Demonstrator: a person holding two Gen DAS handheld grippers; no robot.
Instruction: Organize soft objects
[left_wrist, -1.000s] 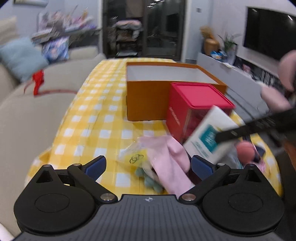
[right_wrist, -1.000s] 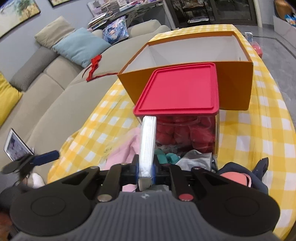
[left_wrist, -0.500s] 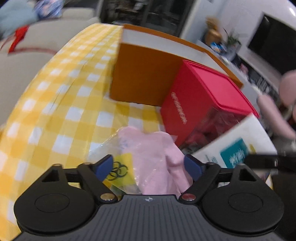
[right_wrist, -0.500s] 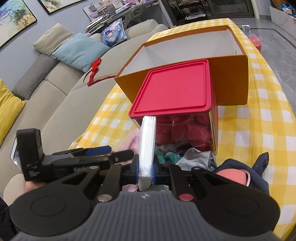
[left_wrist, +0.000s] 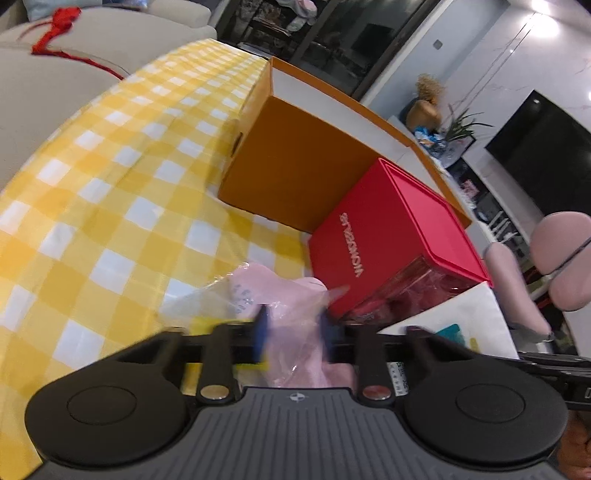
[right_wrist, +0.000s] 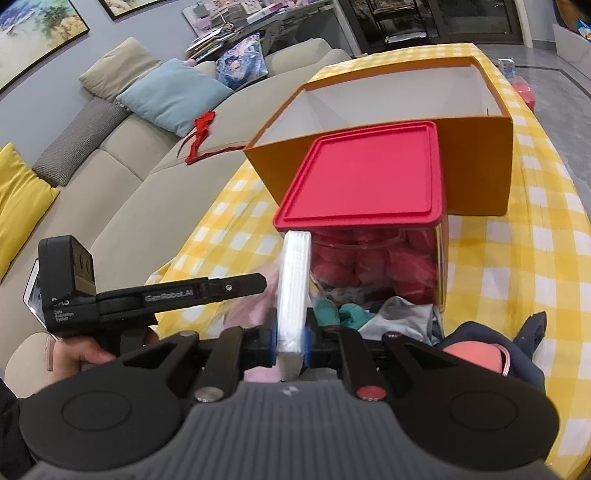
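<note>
A pink soft item in a clear plastic bag (left_wrist: 291, 295) lies on the yellow checked tablecloth (left_wrist: 110, 192). My left gripper (left_wrist: 293, 328) has its jaws closing, and the blue pads pinch that bag between them. Seen from the right wrist, the left gripper (right_wrist: 255, 284) reaches in from the left. My right gripper (right_wrist: 291, 339) is shut on a flat white pack (right_wrist: 293, 280), held upright and edge-on. The same white pack (left_wrist: 454, 321) shows a teal label in the left wrist view. Behind stand a red-lidded container (right_wrist: 362, 177) and an open orange box (right_wrist: 476, 158).
More soft items lie near the front edge: teal and grey cloth (right_wrist: 373, 314) and a navy piece with a coral one (right_wrist: 476, 354). A beige sofa (right_wrist: 110, 184) with cushions runs along the left side. A person's hand (right_wrist: 85, 350) holds the left gripper.
The left gripper came down over the pink bagged item, rolled, and its jaws went from wide open to pinching the bag. The right gripper kept still with the white pack.
</note>
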